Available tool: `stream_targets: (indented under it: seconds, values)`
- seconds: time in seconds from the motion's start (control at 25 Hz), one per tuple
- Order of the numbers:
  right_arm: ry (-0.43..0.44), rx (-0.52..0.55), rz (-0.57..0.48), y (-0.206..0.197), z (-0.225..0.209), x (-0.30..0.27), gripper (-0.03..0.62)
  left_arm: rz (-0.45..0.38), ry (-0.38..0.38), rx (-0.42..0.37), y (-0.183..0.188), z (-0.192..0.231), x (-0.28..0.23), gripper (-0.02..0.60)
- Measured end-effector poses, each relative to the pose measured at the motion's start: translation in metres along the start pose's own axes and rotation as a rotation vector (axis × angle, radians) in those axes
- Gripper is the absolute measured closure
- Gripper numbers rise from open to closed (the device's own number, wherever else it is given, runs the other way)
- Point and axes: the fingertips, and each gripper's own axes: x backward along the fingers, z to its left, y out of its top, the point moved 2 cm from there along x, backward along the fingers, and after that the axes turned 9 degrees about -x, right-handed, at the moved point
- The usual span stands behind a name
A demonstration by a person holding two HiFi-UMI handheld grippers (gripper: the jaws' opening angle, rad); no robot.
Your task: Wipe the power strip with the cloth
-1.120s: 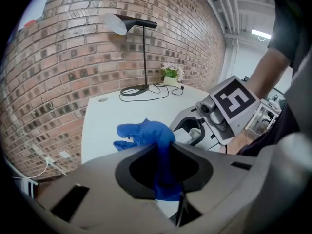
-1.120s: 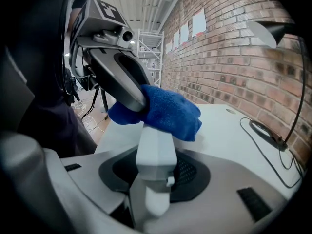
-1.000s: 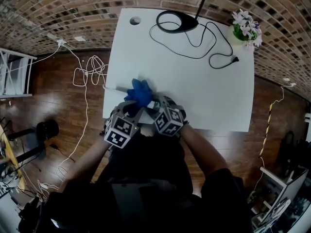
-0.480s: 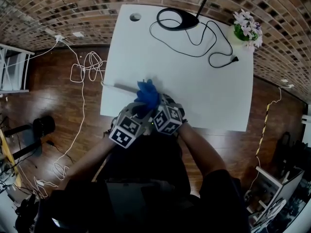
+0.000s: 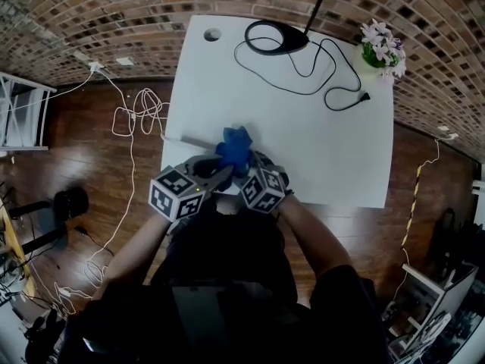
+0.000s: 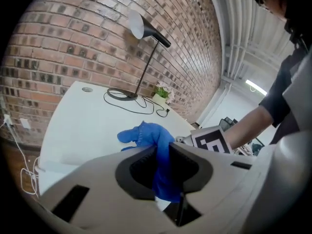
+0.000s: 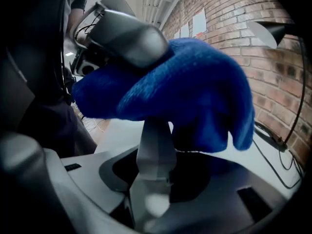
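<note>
Head view: left gripper (image 5: 217, 174) and right gripper (image 5: 248, 174) meet at the table's (image 5: 333, 150) near edge, with the cloth (image 5: 235, 149) covering the power strip.

Left gripper view: jaws pinch the cloth, likely soft and light.

Right gripper view: jaws clamp the power strip (image 7: 156, 143), probably rigid; its far end is draped.

The head view looks steeply down from above the person onto the white rectangular tabletop (image 5: 318, 135), with the red-brown brick wall (image 5: 114, 21) along its far edge. The left gripper view sits low at the near edge and faces far across the table toward the black desk lamp (image 6: 146, 29). The right gripper view faces left along the table, so near that the crumpled blue cloth (image 7: 190, 89) and the white plastic power strip (image 7: 156, 147) fill it. All three views share the cloth and the wall.
</note>
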Motion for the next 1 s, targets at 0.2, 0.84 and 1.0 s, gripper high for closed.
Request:
stream_targets:
  seconds: [0.2,0.84,1.0]
  values:
    - [-0.002,-0.011,0.005,-0.001,0.001,-0.001,0.437,0.004,0.048,0.008,0.003,0.018,0.012,0.512]
    - [-0.114,0.270,0.080,0.005,0.007,0.002,0.437,0.040,0.099,0.018,-0.002,0.085,0.063,0.501]
    - [-0.144,0.376,0.117,0.013,0.009,0.005,0.439,0.074,0.083,-0.004,-0.013,0.081,0.060,0.500]
